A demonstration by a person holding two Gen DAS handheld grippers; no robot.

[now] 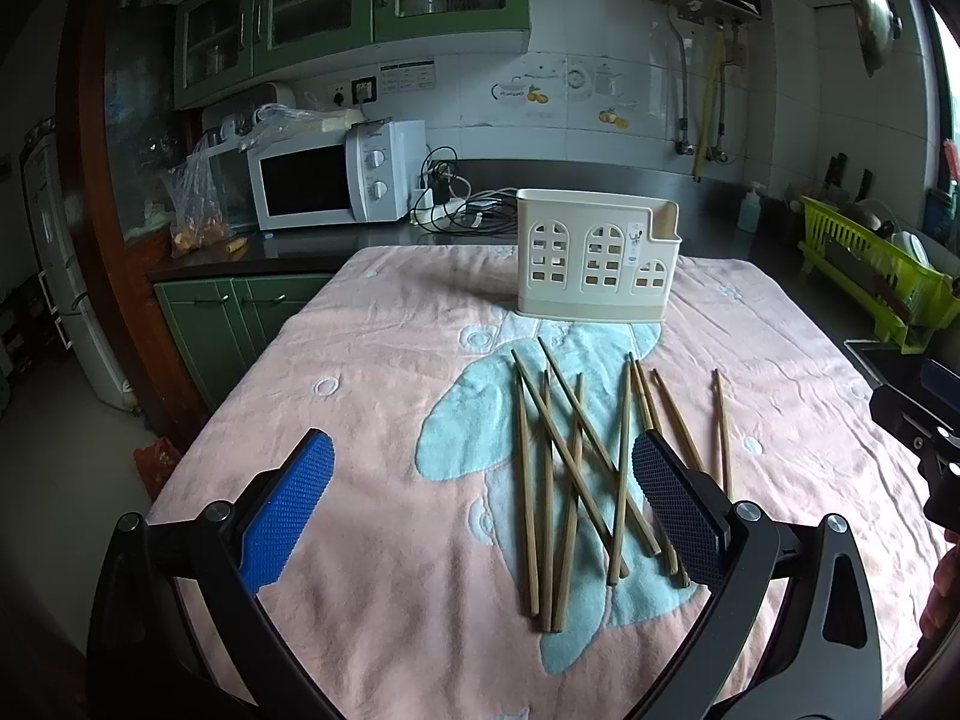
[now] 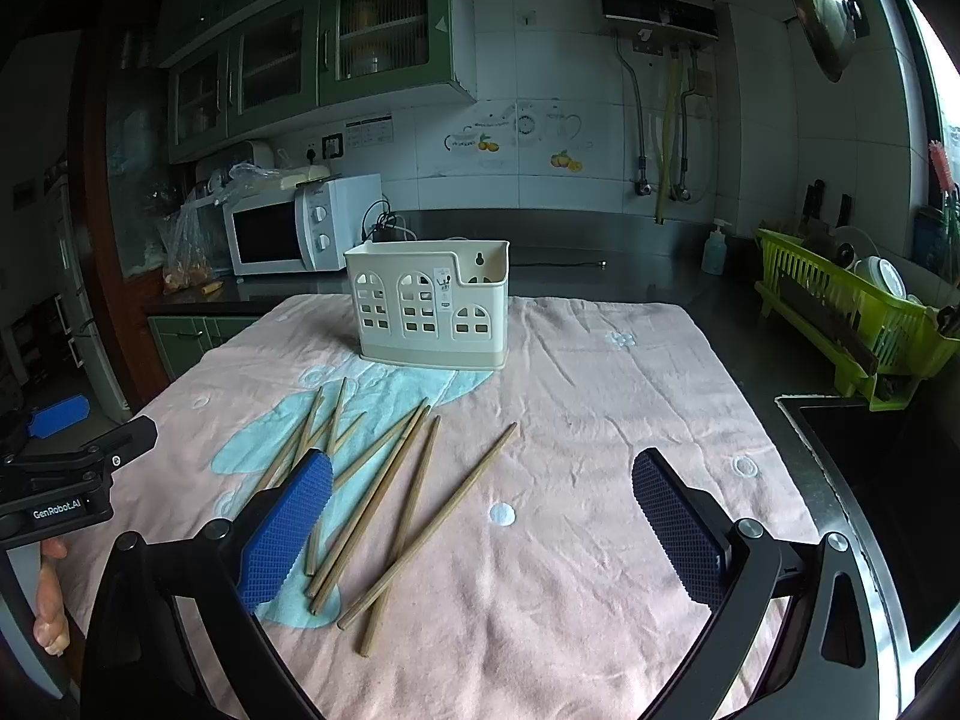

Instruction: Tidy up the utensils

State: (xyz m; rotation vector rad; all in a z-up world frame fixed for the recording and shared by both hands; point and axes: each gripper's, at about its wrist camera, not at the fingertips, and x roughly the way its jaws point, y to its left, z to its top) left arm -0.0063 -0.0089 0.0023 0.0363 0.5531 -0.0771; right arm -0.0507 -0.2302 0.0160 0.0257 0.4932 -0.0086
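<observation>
Both tools are unloaded. The left gripper (image 1: 483, 501) has its fingers spread wide above the near part of the towel (image 1: 360, 372), holding nothing; the right gripper (image 2: 483, 519) is likewise spread wide and empty. The chopsticks (image 1: 576, 468) lie loose on the towel in a crossed heap, near the grippers, and the utensil holder (image 1: 597, 255) stands upright at the far end, well apart from them.

Likely faults from this state:
- Picking from the heap may lift two sticks or flick a neighbour aside, because several sticks cross and rest on one another. The single stick at the right edge of the group (image 2: 429, 525) lies almost clear and looks the safer first pick.
- A stick gripped off-centre may pivot between the pads (thin, smooth, tapered wood gives little contact area).
- The towel is soft and creased; a fingertip pressed into it may snag the pile and drag the cloth.
- The holder appears to be light plastic, so a stick striking its rim could tip or slide it.

Materials: the holder is cream, box-shaped, with arched window cut-outs in its front wall. The pads (image 1: 288, 510) are blue with a fine dimpled texture. The towel is pink terry with a pale blue motif.
</observation>
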